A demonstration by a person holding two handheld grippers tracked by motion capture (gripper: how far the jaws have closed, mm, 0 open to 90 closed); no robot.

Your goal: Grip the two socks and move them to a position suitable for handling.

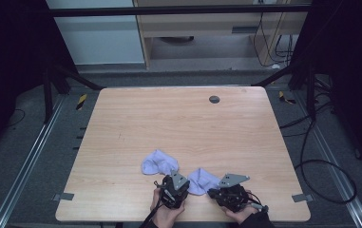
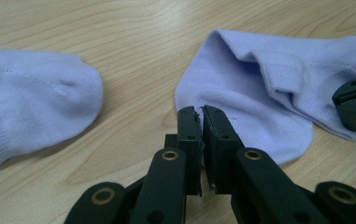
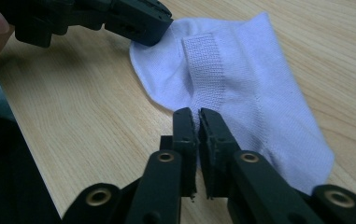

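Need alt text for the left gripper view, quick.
The left gripper has its black fingers pinched on the near edge of a pale lilac sock lying on the wooden table. A second sock lies to its left.

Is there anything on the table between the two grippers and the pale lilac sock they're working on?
Nothing visible. The left gripper and right gripper both sit shut right at the edge of the near pale lilac cotton sock. The second lilac sock lies off to the left, apart on the wooden table.
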